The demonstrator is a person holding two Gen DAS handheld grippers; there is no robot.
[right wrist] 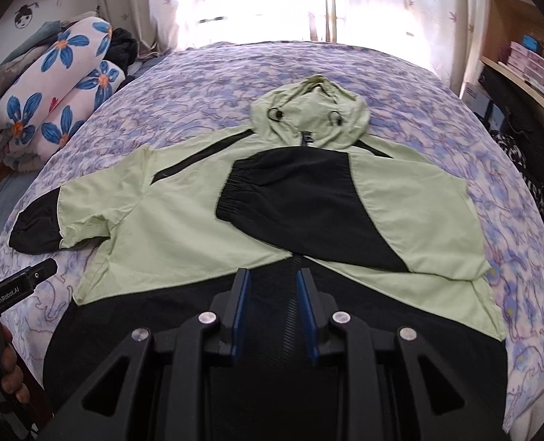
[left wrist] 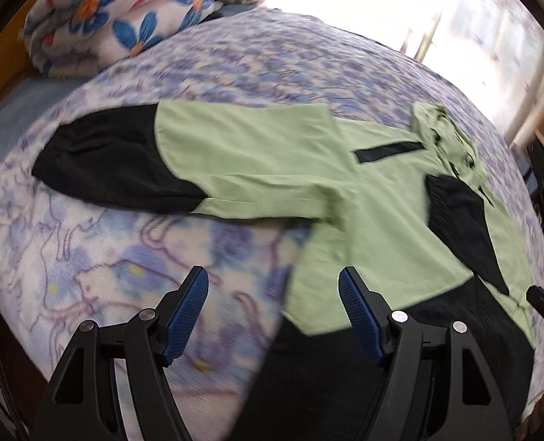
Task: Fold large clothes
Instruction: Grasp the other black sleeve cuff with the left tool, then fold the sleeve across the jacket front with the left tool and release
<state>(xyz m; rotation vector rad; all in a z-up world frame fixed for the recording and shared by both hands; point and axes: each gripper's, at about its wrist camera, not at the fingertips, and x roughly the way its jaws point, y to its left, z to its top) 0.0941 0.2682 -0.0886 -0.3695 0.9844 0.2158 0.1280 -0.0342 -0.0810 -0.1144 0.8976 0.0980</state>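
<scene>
The jacket (right wrist: 183, 220) is lying flat on the bed (right wrist: 400, 84), thin and limp; grasp its outstretched sleeve (left wrist: 117, 158) cuff. Left tongs (left wrist: 274, 312) are hanging released, right tongs (right wrist: 274, 312) narrowed, grasping nothing.

Daylight floods in from the window (right wrist: 257, 3) straight ahead of both tools, blown out to white glare. The left wrist view smears with motion blur (the right stays sharper). Fisheye bending darkens the edges.

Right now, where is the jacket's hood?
In the right wrist view, the hood lies flat at the jacket's far end on the bed, toward the window.
</scene>
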